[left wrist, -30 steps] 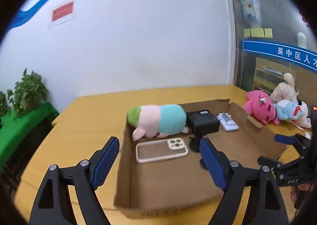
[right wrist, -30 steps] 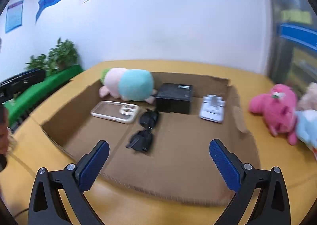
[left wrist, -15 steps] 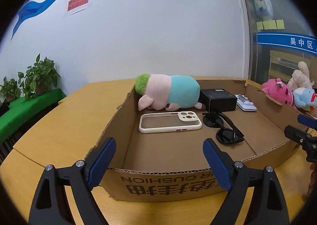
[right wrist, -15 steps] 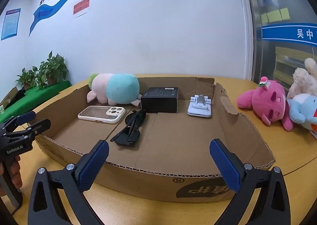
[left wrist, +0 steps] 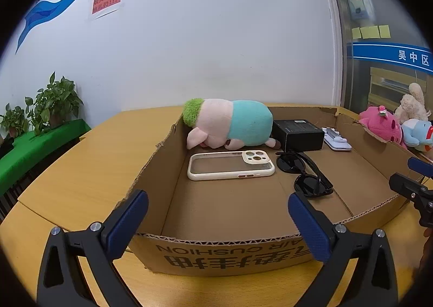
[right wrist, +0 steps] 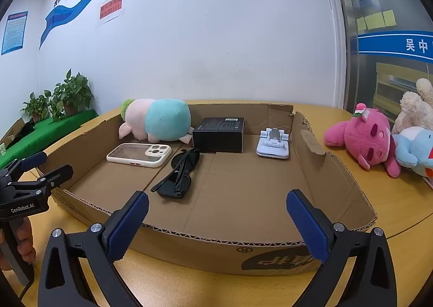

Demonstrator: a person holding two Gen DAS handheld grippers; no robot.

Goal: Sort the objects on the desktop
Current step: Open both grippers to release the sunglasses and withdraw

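Left gripper (left wrist: 217, 221), jaws opening on nothing, faces cardboard tray (left wrist: 216, 252) rim

Matt corrugated cardboard box (right wrist: 335, 171), fuzzy cloth plush toy (right wrist: 159, 120), glossy black plastic sunglasses (right wrist: 180, 171), smooth wood-look tabletop (left wrist: 89, 160), ribbed blue gripper pads (right wrist: 128, 221)

Left tongs (left wrist: 217, 221) opening, nothing between; right tongs (right wrist: 217, 221) wide (both empty).
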